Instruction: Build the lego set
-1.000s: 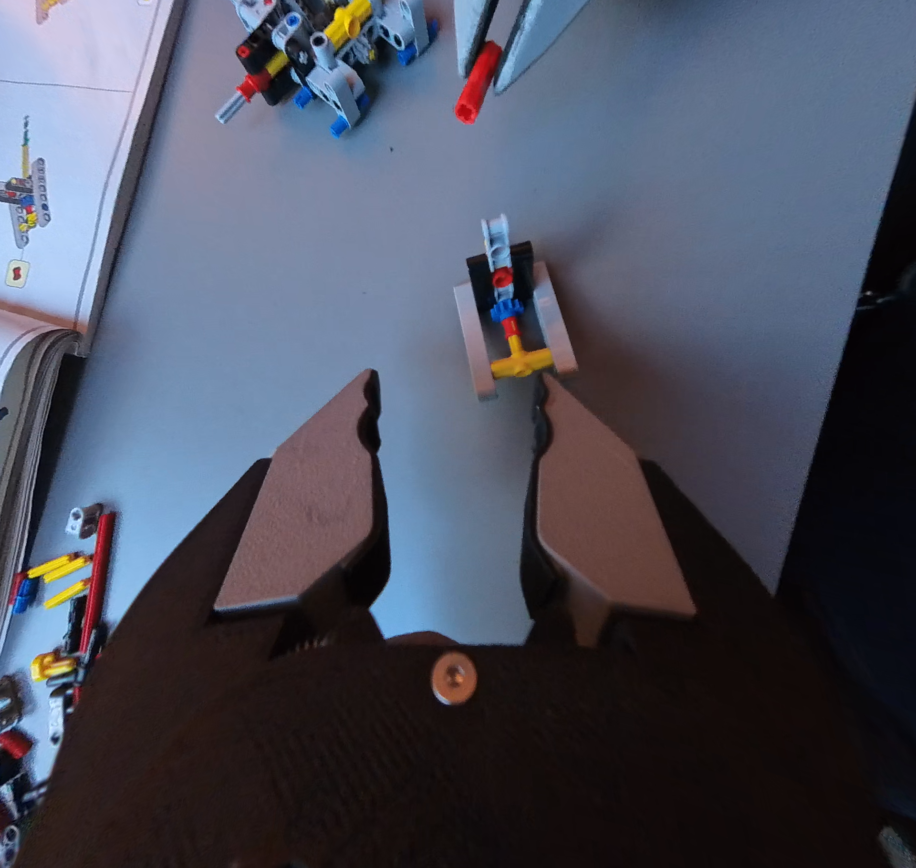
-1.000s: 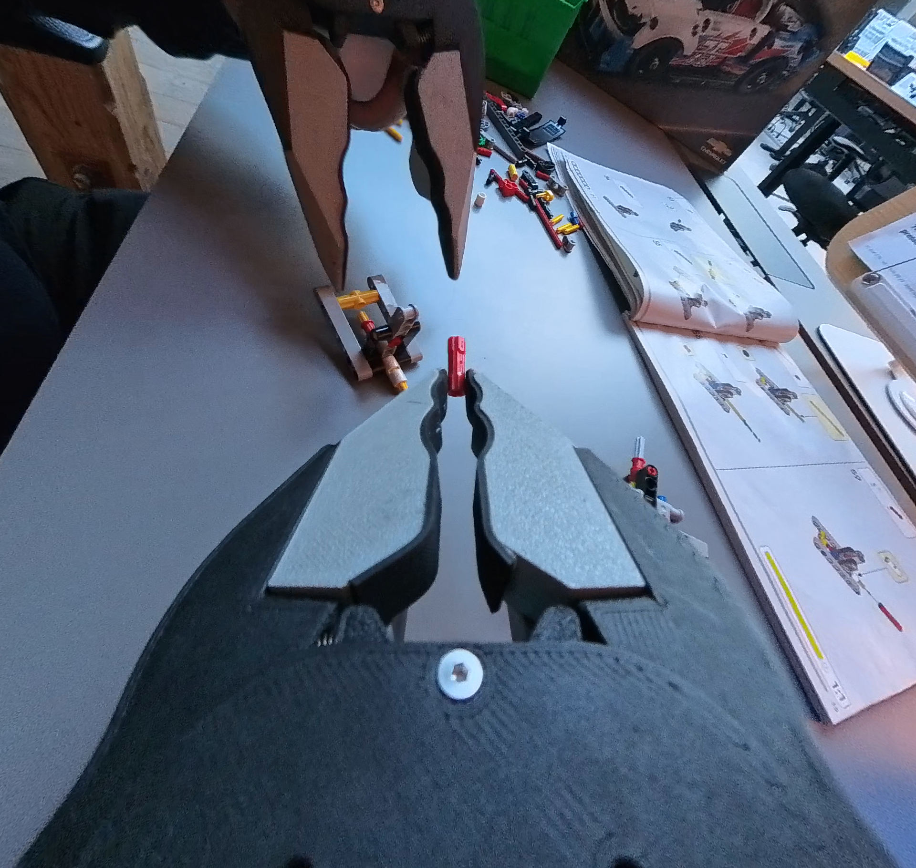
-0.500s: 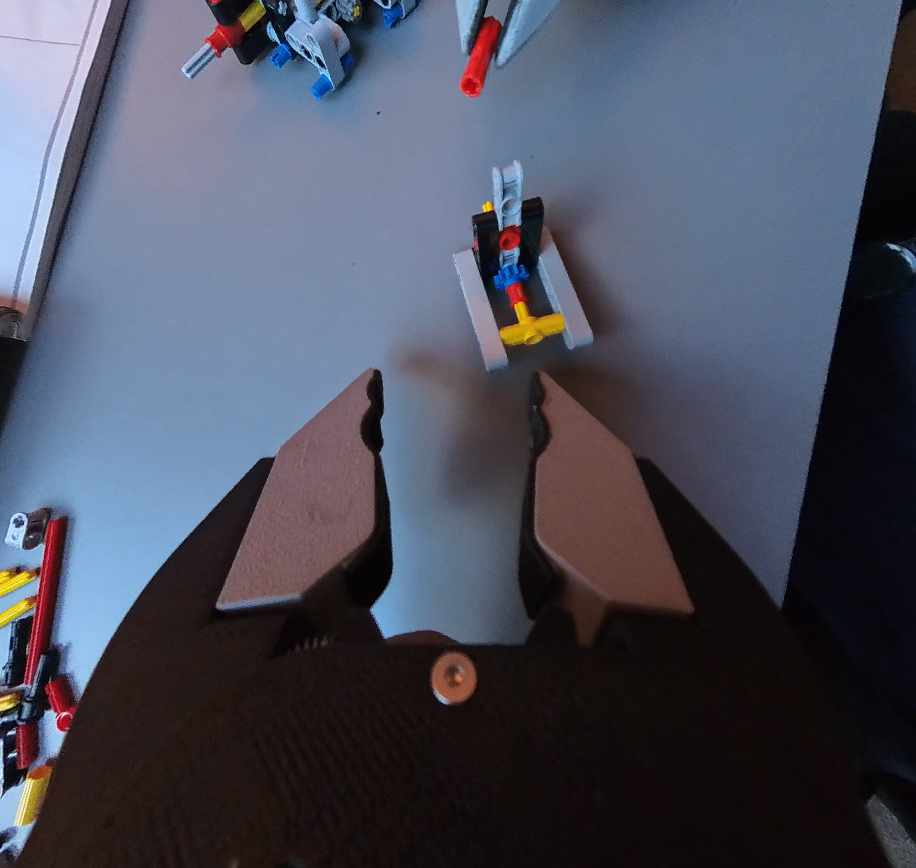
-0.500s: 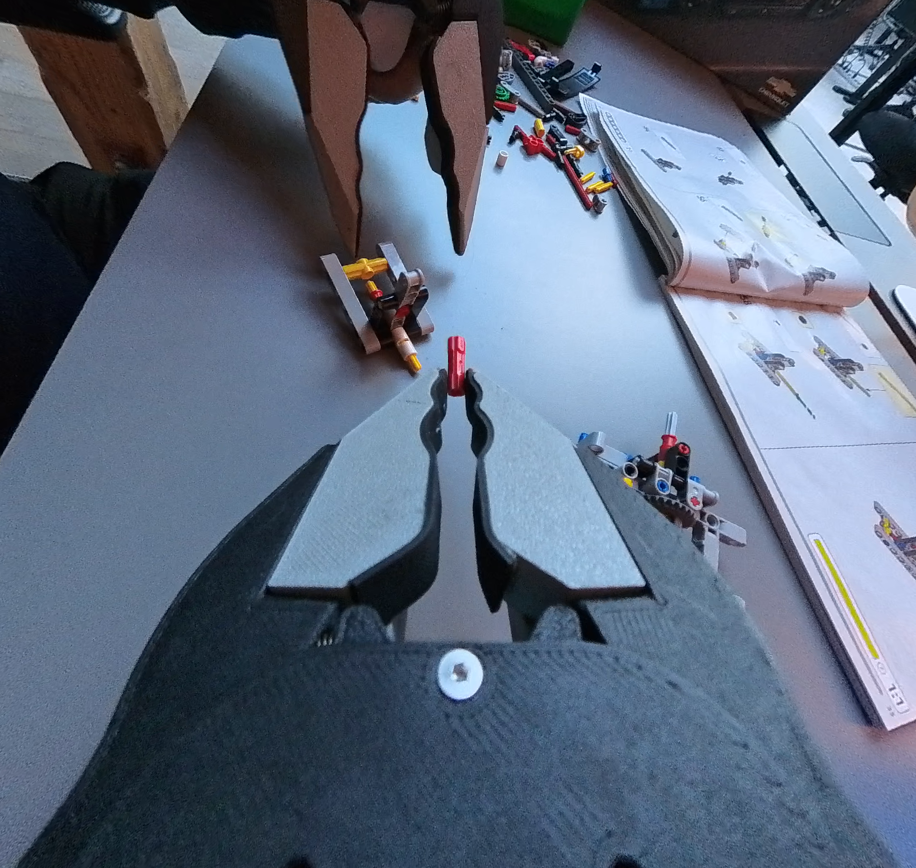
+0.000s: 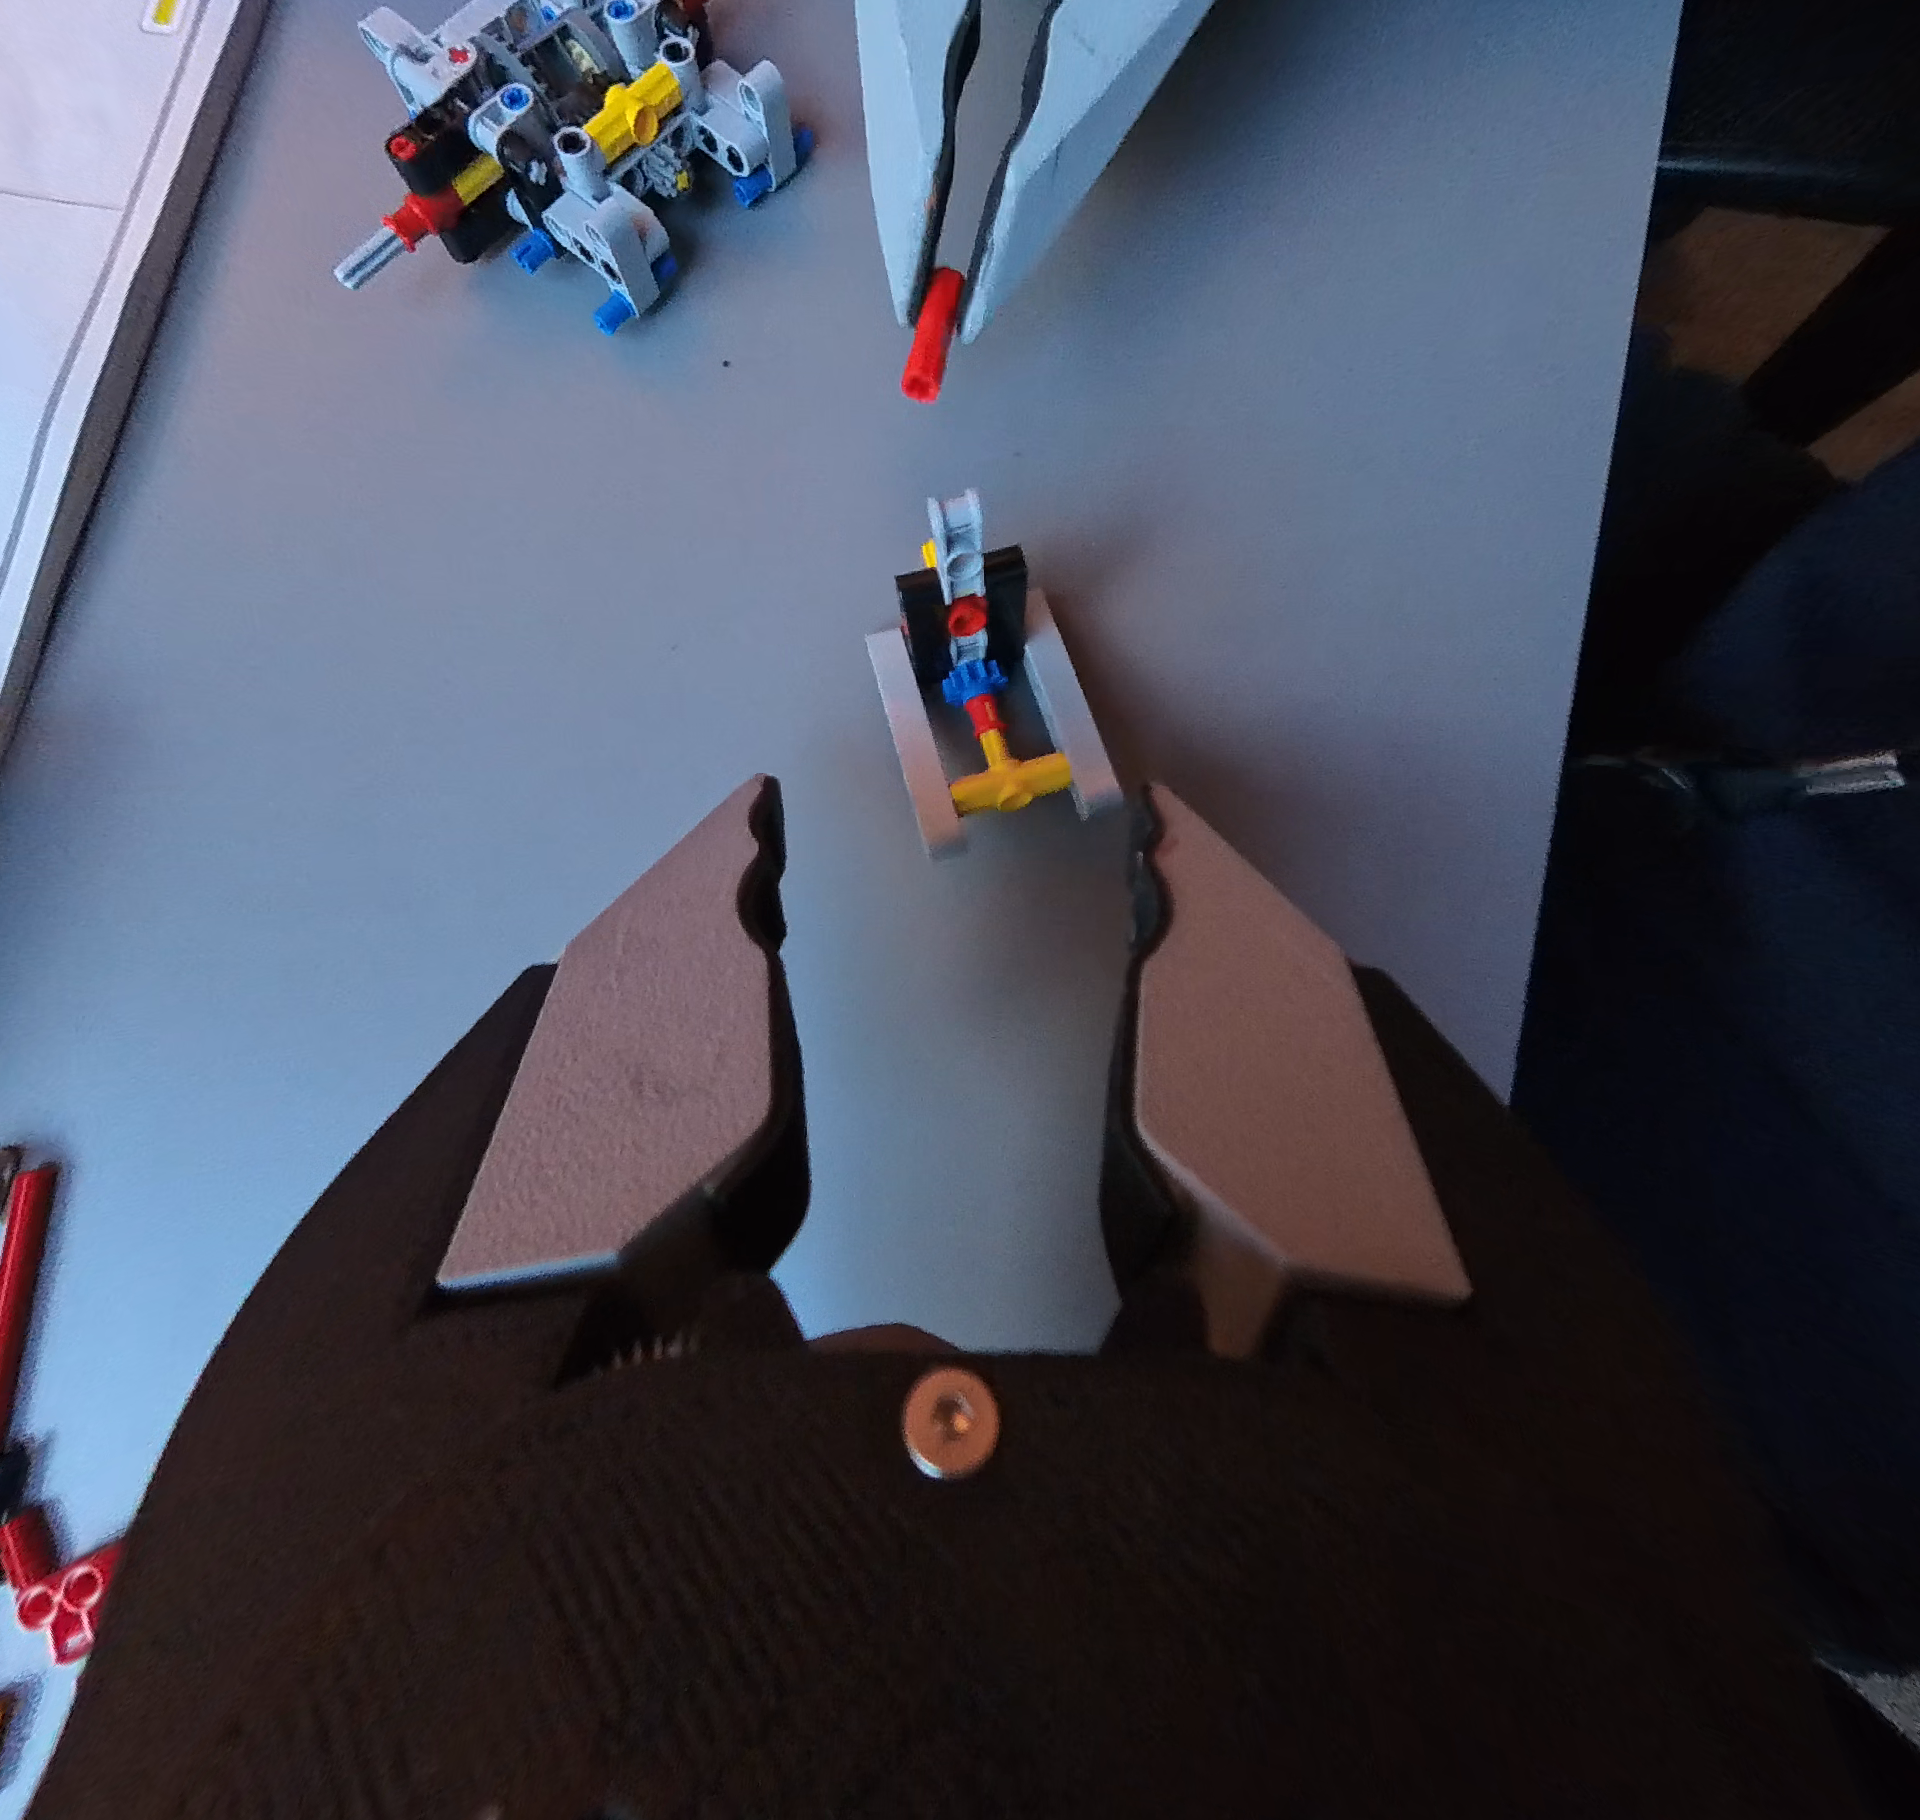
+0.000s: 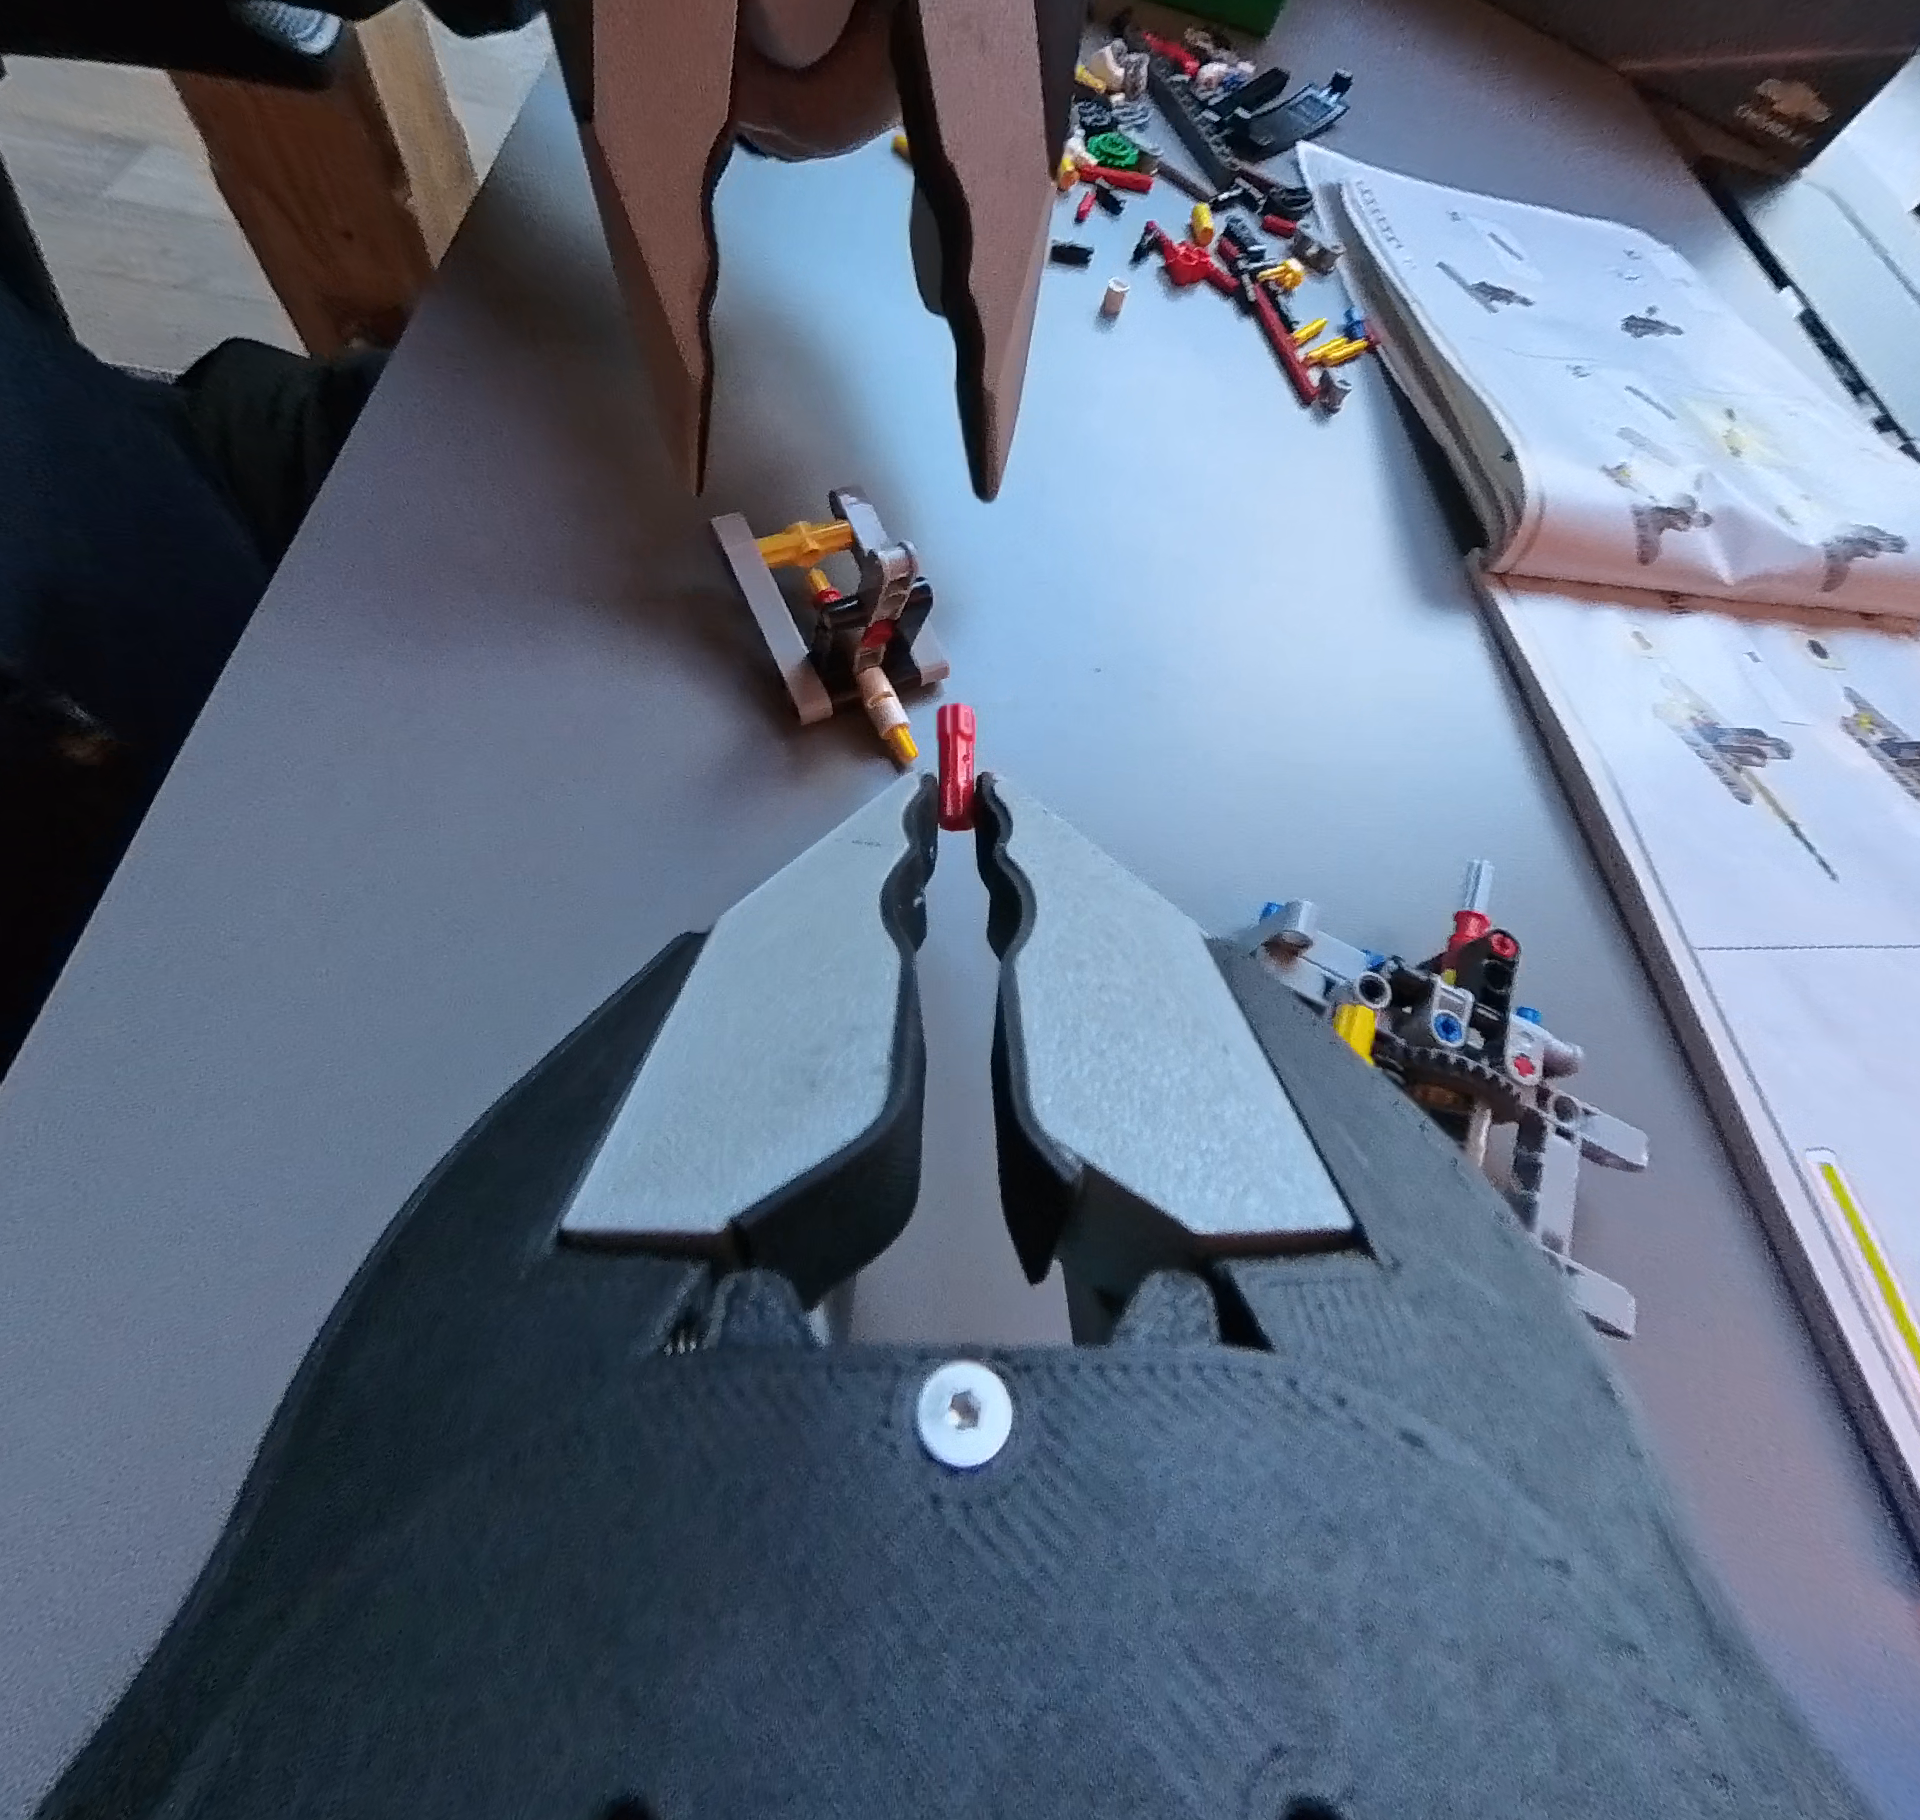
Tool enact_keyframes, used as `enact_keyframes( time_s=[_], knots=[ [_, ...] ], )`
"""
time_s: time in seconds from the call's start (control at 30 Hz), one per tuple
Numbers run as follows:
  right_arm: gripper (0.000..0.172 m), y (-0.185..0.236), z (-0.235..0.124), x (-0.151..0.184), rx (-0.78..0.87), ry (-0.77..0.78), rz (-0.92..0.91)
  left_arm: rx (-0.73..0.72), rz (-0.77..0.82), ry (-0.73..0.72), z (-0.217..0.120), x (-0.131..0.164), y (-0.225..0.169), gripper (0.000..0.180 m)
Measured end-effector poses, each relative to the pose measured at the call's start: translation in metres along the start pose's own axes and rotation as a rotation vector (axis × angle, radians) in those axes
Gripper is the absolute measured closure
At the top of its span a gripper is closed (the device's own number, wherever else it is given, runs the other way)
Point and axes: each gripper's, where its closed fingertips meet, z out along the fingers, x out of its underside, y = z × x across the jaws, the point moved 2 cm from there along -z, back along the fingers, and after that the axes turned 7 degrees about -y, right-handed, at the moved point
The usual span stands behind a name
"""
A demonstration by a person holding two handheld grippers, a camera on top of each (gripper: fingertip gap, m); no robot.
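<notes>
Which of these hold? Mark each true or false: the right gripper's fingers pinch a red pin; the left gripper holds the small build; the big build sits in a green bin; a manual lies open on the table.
1. Right gripper pinches a red pin: true.
2. Left gripper holds the small build: false; open, the build lies on the table.
3. Big build in a bin: false; on the table.
4. Manual open: true.

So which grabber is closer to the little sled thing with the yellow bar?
Left. The left gripper hangs open right at the small model's yellow end. The right gripper, pinching a red peg, sits just off its far end.
</notes>
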Motion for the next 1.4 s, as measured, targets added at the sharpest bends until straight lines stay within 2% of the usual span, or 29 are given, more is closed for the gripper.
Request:
enact_keyframes(
  time_s=[0.17,0.27,0.33,0.37,0.4,0.8,0.97,1.4],
  knots=[
    [0.168,0.004,0.001,0.004,-0.042,0.03,0.016,0.039,-0.063,-0.025,0.009,-0.012,-0.008,0.115],
    [0.168,0.008,0.003,0.007,-0.065,0.053,0.021,0.039,-0.104,0.023,0.019,-0.006,-0.008,0.115],
    [0.168,0.009,0.004,0.009,-0.082,0.075,0.037,0.003,-0.072,0.091,0.024,0.006,-0.004,0.124],
    [0.168,0.01,0.005,0.01,-0.089,0.083,0.045,-0.02,-0.028,0.087,0.024,0.006,-0.003,0.138],
    [0.168,0.011,0.005,0.011,-0.094,0.089,0.051,-0.026,0.007,0.087,0.024,0.006,-0.003,0.139],
    [0.168,0.019,0.015,0.019,-0.097,0.179,0.028,0.104,0.084,-0.007,0.026,0.006,-0.001,0.139],
    [0.168,0.019,0.014,0.018,-0.103,0.169,0.038,0.11,0.068,-0.063,0.027,0.005,0.0,0.139],
    [0.168,0.018,0.014,0.018,-0.093,0.169,0.031,0.106,0.062,-0.079,0.027,0.005,0.0,0.139]
  ],
)
